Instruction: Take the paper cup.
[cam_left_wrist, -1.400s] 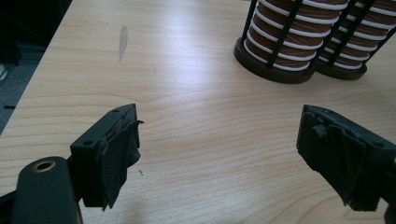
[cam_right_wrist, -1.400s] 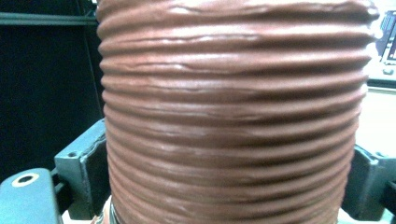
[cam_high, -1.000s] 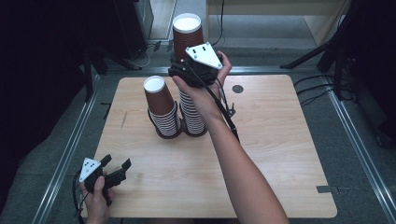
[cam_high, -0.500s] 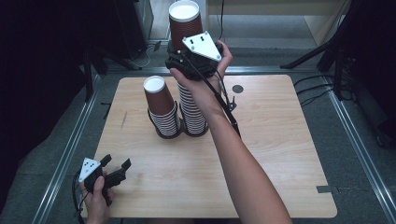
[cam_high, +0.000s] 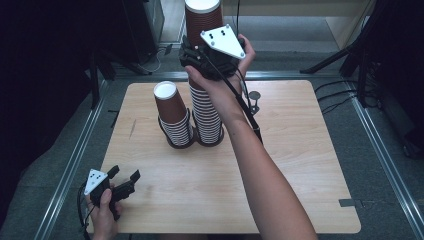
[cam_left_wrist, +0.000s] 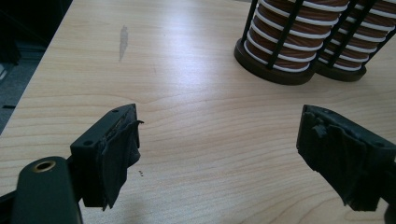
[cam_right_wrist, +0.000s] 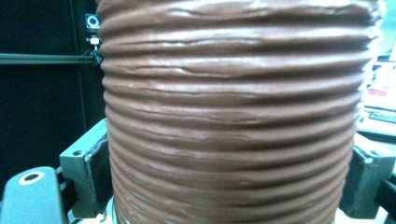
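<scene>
Higher than a second earlier, the right tool (cam_high: 212, 57) had risen with the upper block of nested cups (cam_high: 204, 22), whose white rim now touched the top edge of the high view, while the left tool (cam_high: 120, 182) had stayed where it was near the front-left corner of the surface (cam_high: 300, 150). From that high view, the right tool was clamped around the lifted cups directly above the taller stack (cam_high: 207, 117), which stood upright in its black wire holder, touching the shorter stack (cam_high: 172, 117) to its left; both stacks had vertical long axes, mouths up. The right hand was plainly the nearer; the left tool lay well apart. In the left gripper view, the left tool (cam_left_wrist: 219, 154) was spread wide over bare wood, holding nothing, with the holder bases (cam_left_wrist: 275, 70) ahead and to the right. In the right gripper view, ribbed brown cup walls (cam_right_wrist: 233, 116) sat pinched between the right tool's jaws, the column's axis running upright, so any pull probably needed to continue straight up.
</scene>
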